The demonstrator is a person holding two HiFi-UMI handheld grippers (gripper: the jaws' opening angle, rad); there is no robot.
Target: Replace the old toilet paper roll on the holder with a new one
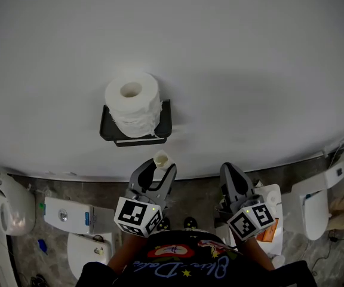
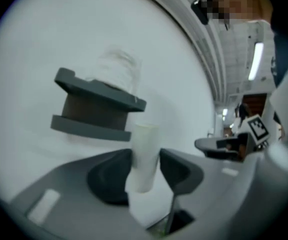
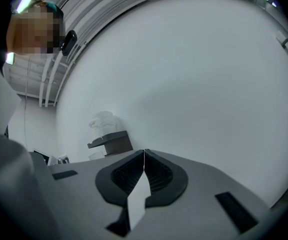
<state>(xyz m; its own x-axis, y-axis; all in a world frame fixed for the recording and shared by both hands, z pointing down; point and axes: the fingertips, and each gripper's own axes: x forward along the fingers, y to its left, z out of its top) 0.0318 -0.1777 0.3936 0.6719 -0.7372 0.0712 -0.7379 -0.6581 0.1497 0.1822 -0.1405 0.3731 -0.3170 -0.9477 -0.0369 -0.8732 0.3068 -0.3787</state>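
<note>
White wall (image 1: 249,70) | empty tube (image 2: 145,154) clamped in left tool (image 1: 159,173) — holder (image 1: 107,127) beyond

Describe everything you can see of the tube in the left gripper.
The tube is a bare, off-white core, cardboard by its look, hollow with an open top end. It stands roughly upright, clamped between the jaws of the left gripper, its top poking out, below the black holder without touching it.

Head view looks steeply down the wall (image 1: 232,64) onto the holder (image 1: 165,123) from above — both gripper views face that wall level, sharing the holder, the left one nearer.
</note>
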